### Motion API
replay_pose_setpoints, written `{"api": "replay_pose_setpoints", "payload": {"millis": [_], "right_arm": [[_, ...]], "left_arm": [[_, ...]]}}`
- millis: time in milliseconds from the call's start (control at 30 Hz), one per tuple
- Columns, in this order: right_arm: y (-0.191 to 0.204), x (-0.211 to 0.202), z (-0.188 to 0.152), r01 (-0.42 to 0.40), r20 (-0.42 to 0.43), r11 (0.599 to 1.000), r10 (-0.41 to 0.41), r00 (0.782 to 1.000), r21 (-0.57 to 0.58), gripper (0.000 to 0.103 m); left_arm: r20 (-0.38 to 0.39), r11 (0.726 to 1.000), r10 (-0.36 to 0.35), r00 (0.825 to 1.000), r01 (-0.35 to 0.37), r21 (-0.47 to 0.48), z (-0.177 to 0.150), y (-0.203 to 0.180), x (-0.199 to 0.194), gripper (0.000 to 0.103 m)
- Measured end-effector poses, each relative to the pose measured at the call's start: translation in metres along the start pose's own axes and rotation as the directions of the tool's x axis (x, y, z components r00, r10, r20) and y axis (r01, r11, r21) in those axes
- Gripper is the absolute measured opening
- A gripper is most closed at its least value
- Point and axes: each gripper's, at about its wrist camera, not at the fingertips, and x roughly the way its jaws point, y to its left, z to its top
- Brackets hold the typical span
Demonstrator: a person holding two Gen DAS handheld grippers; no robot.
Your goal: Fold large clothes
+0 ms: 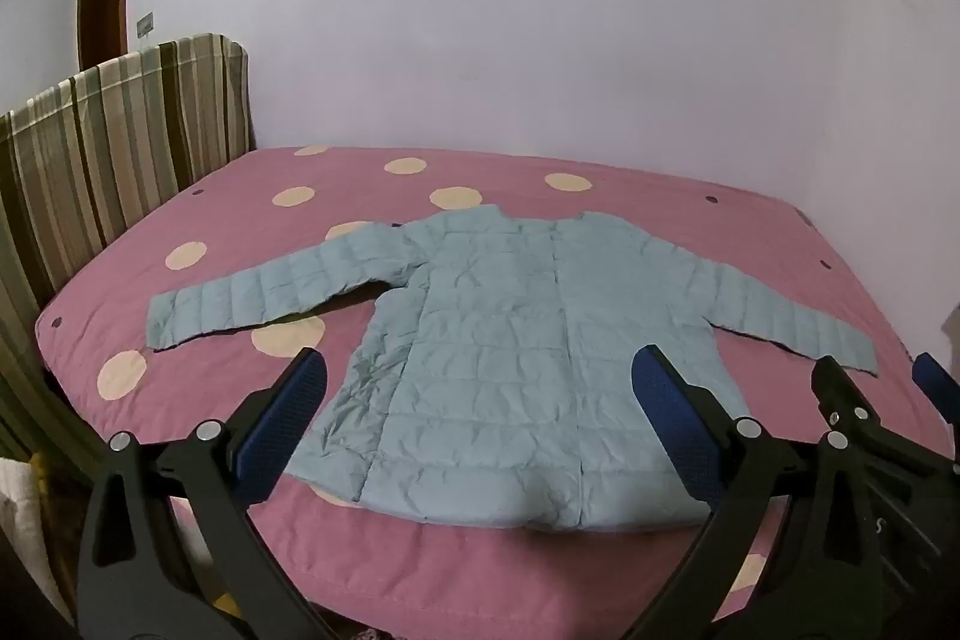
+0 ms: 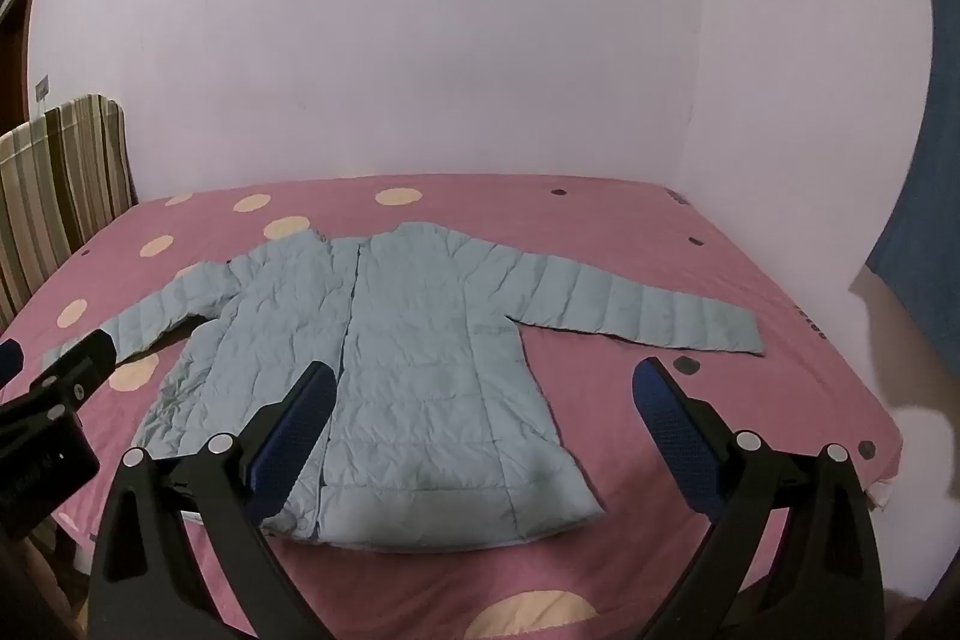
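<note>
Left wrist view: my left gripper (image 1: pixel 480 388) has its jaws spread wide, nothing between the blue pads (image 1: pixel 282 424), hanging above the near edge of the bed. Between the two fingers I look down on the hem of the pale blue quilted jacket (image 1: pixel 492 340), which lies flat and unfolded on the pink bedspread (image 1: pixel 540 550), front up, collar toward the far wall. Its sleeves stretch out to either side, one reaching toward the striped headboard (image 1: pixel 120 142). At the right rim of this view I catch part of my right gripper (image 2: pixel 480 388).

From the right wrist camera, that gripper's jaws also stand fully apart and empty, above the jacket's lower right side and the bare spread beside it. The bedspread carries cream dots and small dark ones. A plain white wall (image 2: pixel 420 40) rises behind the bed, and something dark blue (image 2: pixel 924 196), perhaps a curtain, hangs at the far right.
</note>
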Motion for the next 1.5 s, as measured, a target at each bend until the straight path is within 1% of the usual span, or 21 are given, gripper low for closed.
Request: {"api": "replay_pose_setpoints", "payload": {"millis": [100,200,300,767,1500], "right_arm": [[0.001,-0.002,0.001,0.001,0.0,1.0,-0.001,1.0,0.003,0.098],[0.003,-0.003,0.001,0.0,0.0,1.0,0.0,1.0,0.001,0.098],[0.001,-0.004,0.002,-0.005,-0.005,1.0,0.005,1.0,0.006,0.098],[0.003,-0.011,0.007,-0.007,-0.001,1.0,0.007,1.0,0.012,0.098],[0.009,-0.014,0.009,-0.012,0.001,1.0,0.012,1.0,0.004,0.098]], "left_arm": [[-0.012,1.0,0.001,1.0,-0.001,0.006,0.003,-0.002,0.004,0.101],[-0.006,1.0,-0.004,1.0,0.005,0.018,0.002,-0.001,-0.001,0.101],[-0.009,1.0,-0.006,1.0,0.006,0.018,0.001,-0.006,0.001,0.101],[-0.016,0.999,-0.034,0.999,0.034,0.012,-0.001,-0.003,0.0,0.101],[-0.014,0.999,-0.034,0.999,0.034,0.009,-0.002,-0.001,-0.001,0.101]]}}
